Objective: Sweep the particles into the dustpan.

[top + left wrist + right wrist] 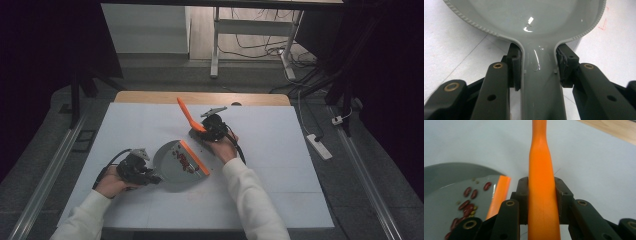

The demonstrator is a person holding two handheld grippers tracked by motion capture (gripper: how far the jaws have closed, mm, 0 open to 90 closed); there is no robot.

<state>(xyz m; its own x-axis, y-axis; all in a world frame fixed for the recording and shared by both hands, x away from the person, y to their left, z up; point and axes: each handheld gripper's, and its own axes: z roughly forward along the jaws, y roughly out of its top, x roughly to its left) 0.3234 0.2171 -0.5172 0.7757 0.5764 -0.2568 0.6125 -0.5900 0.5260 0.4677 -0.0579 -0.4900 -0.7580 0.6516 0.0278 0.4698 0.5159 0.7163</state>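
On the white-covered desk (280, 165) a grey dustpan (175, 167) lies flat between the person's two hands, its orange front lip (195, 157) facing the right hand. The left claw (150, 178) is clamped on the dustpan's handle (541, 85); in the left gripper view the black pads (514, 67) press against both sides of the grey neck just below the ribbed rim of the pan. Dark red beans (469, 206), with a few small greenish bits among them, rest inside the pan close behind the lip. The right claw (202, 131) is clamped on the orange handle of a brush (541, 195), just beyond the lip; the handle slants up and away towards the desk's far edge.
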